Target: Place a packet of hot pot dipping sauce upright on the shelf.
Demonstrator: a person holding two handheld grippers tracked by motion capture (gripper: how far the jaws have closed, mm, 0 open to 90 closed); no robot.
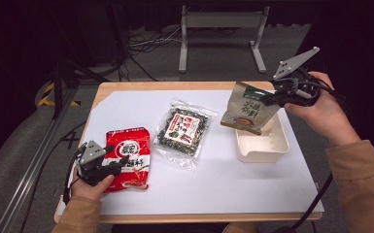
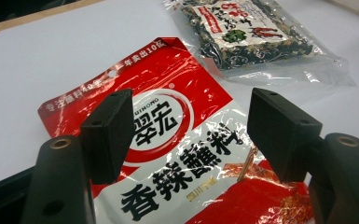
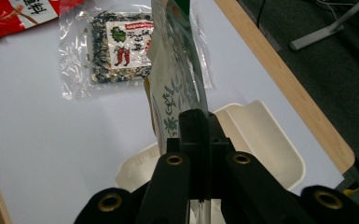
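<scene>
From the high view, the right gripper (image 1: pixel 278 94) at upper right pinches a green-and-cream pouch (image 1: pixel 247 109) by its edge, dangling it over the white tray (image 1: pixel 262 144) at centre right; a thin edge grip on slick film could slip, I'd say, and the floppy pouch may catch the tray rim. In the left gripper view, black jaws stand wide over the glossy, crinkled red packet (image 2: pixel 168 140), flat at frame centre, nothing clamped; the clear bag of dark flakes (image 2: pixel 247 37) lies upper right. In the right gripper view, jaws are closed tight on the pouch (image 3: pixel 175 88), hanging edge-on at centre above the smooth, rounded tray (image 3: pixel 261 149).
</scene>
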